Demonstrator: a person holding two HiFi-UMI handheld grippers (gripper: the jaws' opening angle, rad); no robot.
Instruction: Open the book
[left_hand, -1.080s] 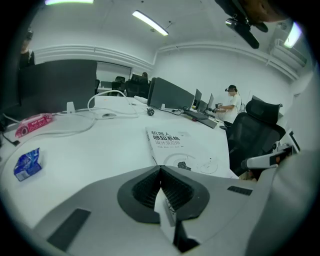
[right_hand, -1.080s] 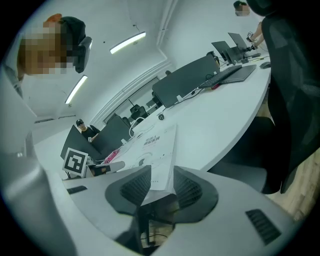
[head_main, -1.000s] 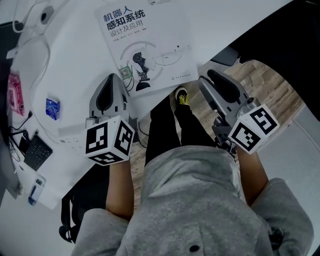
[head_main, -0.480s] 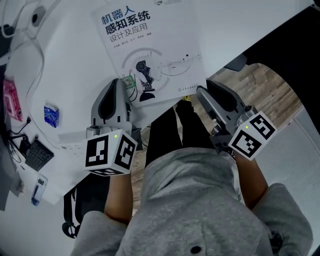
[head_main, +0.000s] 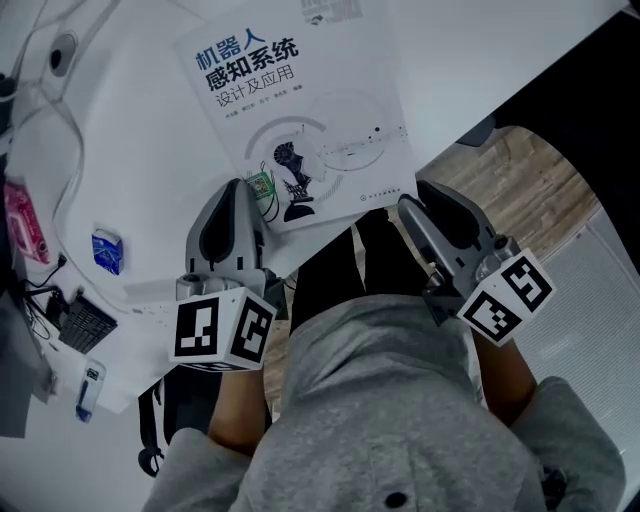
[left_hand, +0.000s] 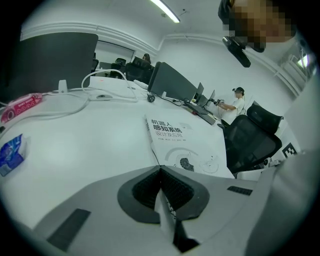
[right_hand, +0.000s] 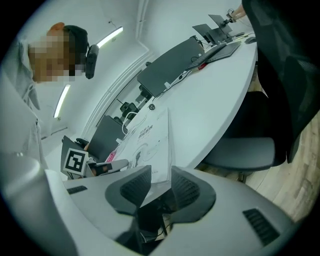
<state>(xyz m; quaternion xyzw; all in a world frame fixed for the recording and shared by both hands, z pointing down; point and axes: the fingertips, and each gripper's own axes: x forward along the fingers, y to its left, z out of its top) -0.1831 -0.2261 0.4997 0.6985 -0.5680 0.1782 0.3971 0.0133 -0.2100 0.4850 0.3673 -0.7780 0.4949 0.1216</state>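
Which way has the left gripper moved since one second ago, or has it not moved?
No. The left gripper still sits at the near left corner of the book, as close as before.

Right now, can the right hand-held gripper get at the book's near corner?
Probably yes: the right hand-held gripper has a corner of the book between its open jaws, and nothing looks to be in the way.
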